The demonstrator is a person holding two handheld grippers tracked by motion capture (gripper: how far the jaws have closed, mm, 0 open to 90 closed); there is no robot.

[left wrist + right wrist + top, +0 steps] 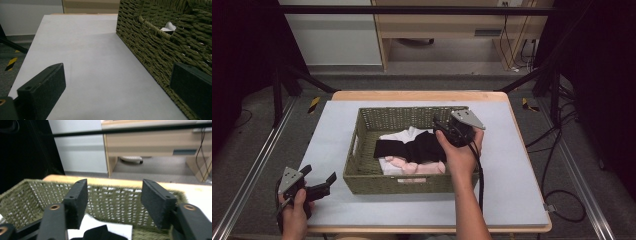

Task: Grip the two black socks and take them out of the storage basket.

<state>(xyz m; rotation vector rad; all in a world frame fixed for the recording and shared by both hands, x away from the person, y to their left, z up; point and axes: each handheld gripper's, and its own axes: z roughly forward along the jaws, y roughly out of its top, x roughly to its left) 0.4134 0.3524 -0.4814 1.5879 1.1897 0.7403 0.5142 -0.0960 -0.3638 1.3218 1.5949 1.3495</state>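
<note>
A green woven basket (362, 176) stands in the middle of the grey mat (512, 165). Inside it a black garment (412, 147) lies across a white one (399, 135) and a pink one (412, 167). My right gripper (439, 125) hovers over the basket's right half, pointing to the far wall. It is open (115, 200) with nothing between its jaws. Below them lie the white cloth (110, 226) and the black cloth (100, 233). My left gripper (318, 176) rests at the mat's near left, open (117, 85) and empty, beside the basket's left wall (160, 50).
The mat covers a wooden table (422, 95). Black frame bars (412, 10) cross at the back, and cables (557, 150) run over the floor at the right. A wooden desk (150, 142) stands beyond the table.
</note>
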